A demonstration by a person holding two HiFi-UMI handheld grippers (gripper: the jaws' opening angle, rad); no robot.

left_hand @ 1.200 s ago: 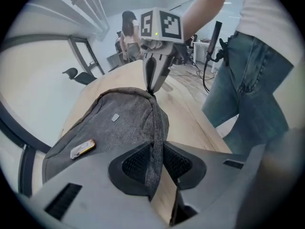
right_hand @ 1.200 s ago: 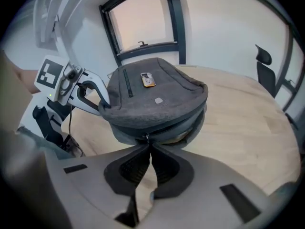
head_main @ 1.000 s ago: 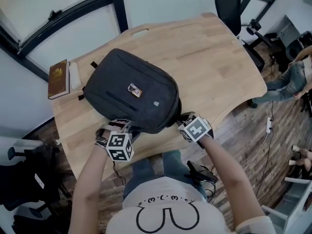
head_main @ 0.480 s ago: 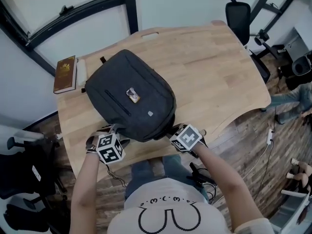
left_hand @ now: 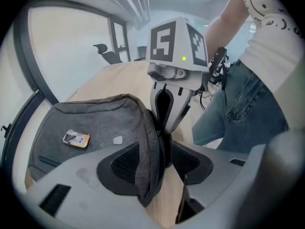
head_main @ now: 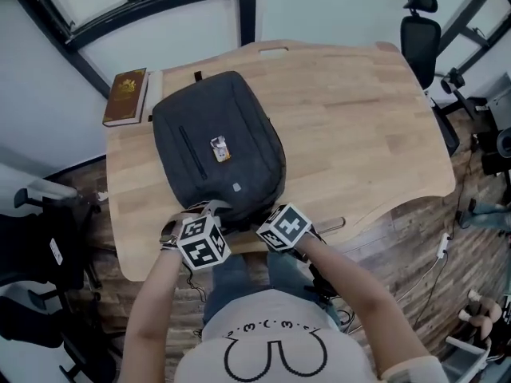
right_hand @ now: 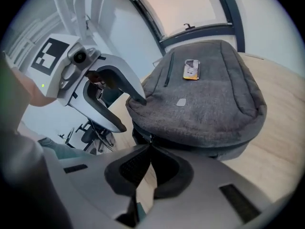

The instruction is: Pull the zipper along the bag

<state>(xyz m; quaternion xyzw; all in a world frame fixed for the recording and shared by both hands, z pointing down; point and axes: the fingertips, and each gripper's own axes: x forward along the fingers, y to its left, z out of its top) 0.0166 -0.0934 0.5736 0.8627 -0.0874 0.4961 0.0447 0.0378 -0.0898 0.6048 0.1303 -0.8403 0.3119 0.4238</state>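
Plainly, in the head view the backpack [head_main: 215, 146] lies flat on the wooden table [head_main: 359, 118], its near end at the table's front edge. Both tools work that end: the left gripper [head_main: 209, 212] at the corner, the right gripper [head_main: 255, 220] just beside it. A brown book [head_main: 126, 96] lies well apart at the far left corner, and an office chair [head_main: 421, 30] stands beyond the table, so neither blocks a pull along the seam. In the left gripper view the jaws are opening, with a fold of the bag's grey edge [left_hand: 145, 147] hanging between the pads and no firm pinch on it. The other tool's fingers come down right in front, nearly touching the same fold. To do this step well, I judge the left should take a fresh, firm hold of the fabric behind the slider, so the seam stays taut and the bag does not slide. In the right gripper view the jaws are together, tips pinched at the zipper pull [right_hand: 150, 138] under the bag's bulging rim. The pull should follow the curve of the seam; the crowding of the two tools and the slack fabric look like the main hindrances.
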